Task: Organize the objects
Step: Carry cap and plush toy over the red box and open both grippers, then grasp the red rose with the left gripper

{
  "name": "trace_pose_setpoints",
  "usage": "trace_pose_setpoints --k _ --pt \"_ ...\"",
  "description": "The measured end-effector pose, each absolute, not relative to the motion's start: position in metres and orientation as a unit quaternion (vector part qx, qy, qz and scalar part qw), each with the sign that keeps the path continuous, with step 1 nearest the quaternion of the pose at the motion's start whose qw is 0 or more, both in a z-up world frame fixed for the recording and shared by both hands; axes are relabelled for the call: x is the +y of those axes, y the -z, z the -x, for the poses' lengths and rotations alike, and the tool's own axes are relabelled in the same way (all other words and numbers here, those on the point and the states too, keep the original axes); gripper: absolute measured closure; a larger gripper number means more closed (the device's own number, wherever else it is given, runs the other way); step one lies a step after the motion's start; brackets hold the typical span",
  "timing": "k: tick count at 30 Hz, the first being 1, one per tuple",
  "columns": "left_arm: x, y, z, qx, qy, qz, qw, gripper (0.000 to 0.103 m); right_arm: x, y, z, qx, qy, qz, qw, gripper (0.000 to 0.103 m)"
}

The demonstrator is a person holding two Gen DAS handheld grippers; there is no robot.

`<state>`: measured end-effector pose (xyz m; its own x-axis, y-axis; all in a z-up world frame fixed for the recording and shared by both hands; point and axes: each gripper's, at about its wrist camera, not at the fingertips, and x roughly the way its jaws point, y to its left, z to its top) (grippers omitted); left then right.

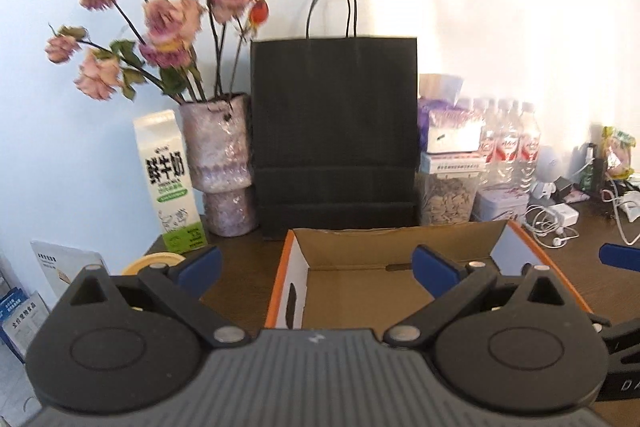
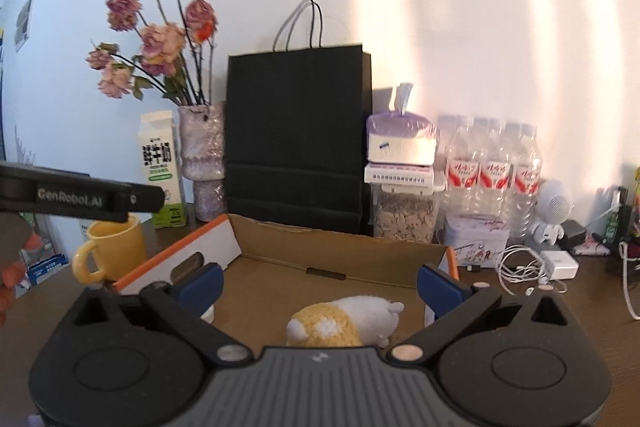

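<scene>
- The plush toy [image 2: 344, 321] is lying on its side on the floor of the cardboard box [image 2: 280, 267], its long axis running across the right wrist view, with the white end pointing right and the yellow knitted end pointing left.
- You are holding the right hand-held gripper [image 2: 318, 291] above the near edge of the box, tilted slightly downward; its jaws are standing wide apart with nothing between the blue pads [image 2: 440, 289], and the toy is lying below and between them, untouched.
- You are holding the left hand-held gripper [image 1: 318, 273] in a like pose over the same box [image 1: 400, 291], jaws spread fully and empty.
- The box is sitting open on the dark wooden worktop [image 1: 240, 287]; it is shallow, brown inside, white outside with orange edging.
- A glossy yellow mug [image 2: 114, 249] is standing upright just beside the box's left wall.
- A matte black paper bag [image 1: 334, 131] is standing upright behind the box, against the wall.
</scene>
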<state>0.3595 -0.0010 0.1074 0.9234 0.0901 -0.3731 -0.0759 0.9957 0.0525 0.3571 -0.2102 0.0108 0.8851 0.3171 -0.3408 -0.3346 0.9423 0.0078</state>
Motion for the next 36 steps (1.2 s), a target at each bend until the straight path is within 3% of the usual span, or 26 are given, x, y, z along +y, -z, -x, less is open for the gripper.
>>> trace_pose_setpoints --k 10,22,34,36 --pt "0.025 -0.107 -0.261 0.183 -0.034 -0.003 0.982 0.0 -0.221 -0.018 -0.273 0.177 -0.192 0.04 0.965 0.0" --pt "0.046 -0.059 -0.146 0.198 -0.04 -0.029 0.979 0.0 -0.221 0.016 -0.179 0.207 -0.212 0.034 0.955 0.0" --pt "0.054 0.018 -0.116 0.292 -0.056 0.001 0.955 0.0 -0.232 0.058 -0.145 0.257 -0.195 0.027 0.946 0.0" --pt "0.054 0.023 -0.118 0.287 -0.06 0.004 0.956 0.005 -0.235 0.06 -0.145 0.261 -0.191 0.024 0.946 0.0"
